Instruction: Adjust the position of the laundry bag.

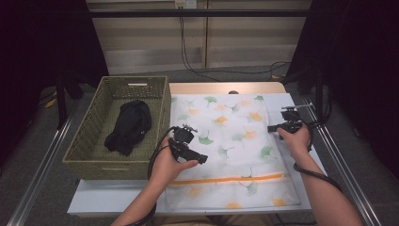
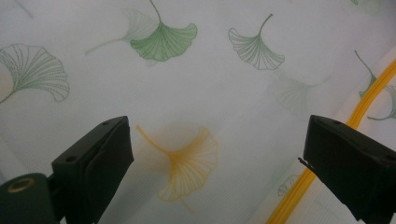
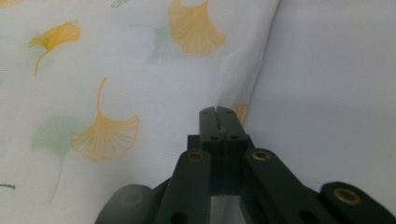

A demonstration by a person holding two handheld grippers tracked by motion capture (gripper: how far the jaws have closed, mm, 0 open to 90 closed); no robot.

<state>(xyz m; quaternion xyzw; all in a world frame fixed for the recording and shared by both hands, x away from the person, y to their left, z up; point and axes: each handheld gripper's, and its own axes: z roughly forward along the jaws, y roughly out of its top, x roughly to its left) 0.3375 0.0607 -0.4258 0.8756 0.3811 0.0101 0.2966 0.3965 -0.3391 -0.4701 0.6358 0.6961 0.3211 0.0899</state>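
Bag: the white mesh laundry bag point(image 1: 230, 150) with the ginkgo-leaf print lies flat under both my tools, on the white table point(image 1: 94, 197); its orange zipper point(image 1: 226, 180) runs across the end nearest me.
Right jaws: my right gripper point(image 3: 218, 114) has its jaws pressed together on the bag's right-hand edge; a thin fold of mesh rises between the tips, so I read this as a pinch on the fabric. Bare table lies just to the right of the jaws, printed mesh to their left.
Left jaws: my left gripper point(image 2: 215, 154) stands wide apart above the bag, nothing between the pads. A yellow leaf sits in the gap, and the orange zipper passes just inside the right-hand jaw. I cannot tell whether the tips touch the cloth.
Step in hand: I judge I am taking hold of the bag, the right side gripped, the left not yet.
Next move: the left jaws need to come down onto the mesh beside the zipper and close on one layer, so the mouth can be parted or the bag lifted evenly. With only one edge held, a pull now would likely drag the bag askew.
Further out: the woven basket point(image 1: 84, 141) sits well left of the left jaws, off the bag, with a dark bundled garment point(image 1: 129, 126) inside.
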